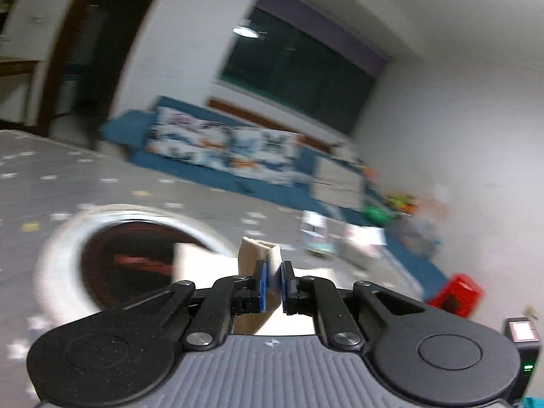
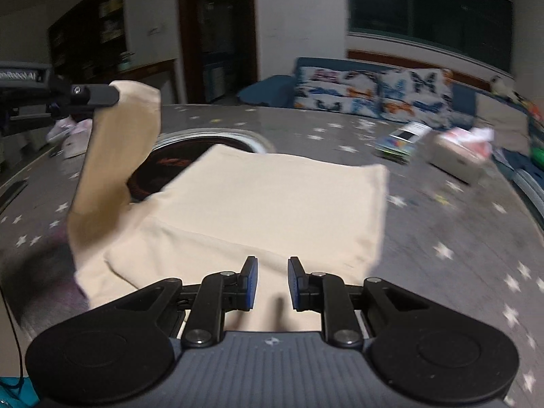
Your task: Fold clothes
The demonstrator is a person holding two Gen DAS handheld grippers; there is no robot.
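**Left sleeve lifted for the fold-in**

We hold the cream garment [image 2: 272,204] lying flat on the grey star-print table [image 2: 459,224], partly over a round dark inset [image 2: 190,156] in the tabletop. Our left gripper [image 1: 273,280] is clenched on a bunched fold of cloth, and the right wrist view shows that strip raised well above the table at the garment's left side. Our right gripper [image 2: 272,280] hovers over the near hem, jaws a little apart, nothing between the pads [image 2: 250,280].

Step in hand, as we judge it: carrying the left side across the body panel. The next move calls for laying the strip over the middle without dragging the flat part; the right gripper could pin the near edge.

Edges: the far hem lies straight, the right edge curls up slightly. Open table to the right and front; a small box [image 2: 401,141] and a tissue pack [image 2: 459,156] sit well apart at the far right.
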